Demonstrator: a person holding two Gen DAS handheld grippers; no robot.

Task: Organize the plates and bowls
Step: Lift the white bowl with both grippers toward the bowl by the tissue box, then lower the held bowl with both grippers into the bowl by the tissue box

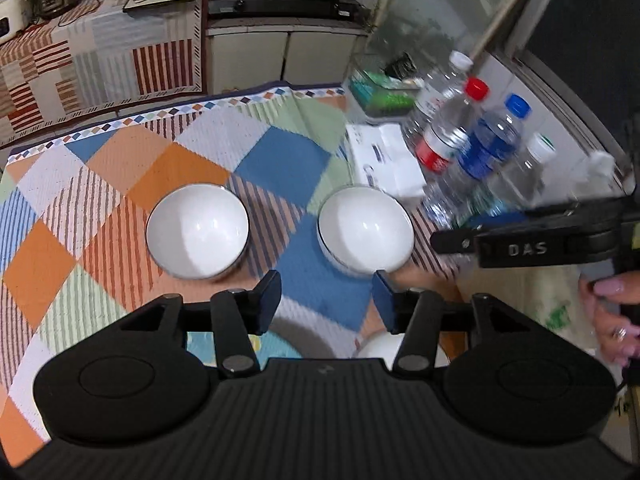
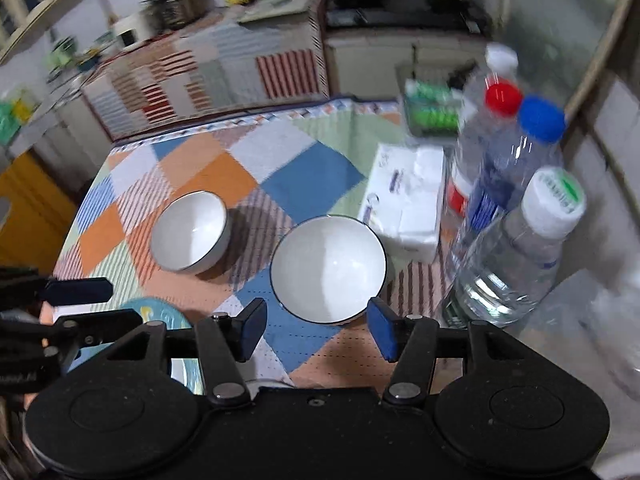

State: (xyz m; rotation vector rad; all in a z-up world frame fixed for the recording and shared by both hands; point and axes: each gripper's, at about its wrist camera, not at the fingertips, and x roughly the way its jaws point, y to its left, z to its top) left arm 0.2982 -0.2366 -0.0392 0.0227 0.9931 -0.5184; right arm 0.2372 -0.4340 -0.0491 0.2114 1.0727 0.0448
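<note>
Two white bowls with dark rims stand on the patchwork tablecloth: a left bowl (image 1: 198, 232) (image 2: 190, 232) and a right bowl (image 1: 365, 230) (image 2: 329, 268). My left gripper (image 1: 326, 300) is open and empty, hovering just before and between the two bowls. My right gripper (image 2: 316, 326) is open and empty, its jaws wide just in front of the right bowl. It shows from the side in the left wrist view (image 1: 460, 240). A light blue plate (image 2: 160, 316) lies near the front edge, partly hidden by the grippers. Another white dish (image 1: 380, 346) peeks out under the left gripper.
Several water bottles (image 2: 504, 216) (image 1: 472, 148) stand at the table's right side. A white tissue pack (image 2: 404, 204) (image 1: 386, 160) lies just behind the right bowl. A clear box with green contents (image 2: 430, 110) sits at the far right. A kitchen counter (image 1: 100, 48) is beyond the table.
</note>
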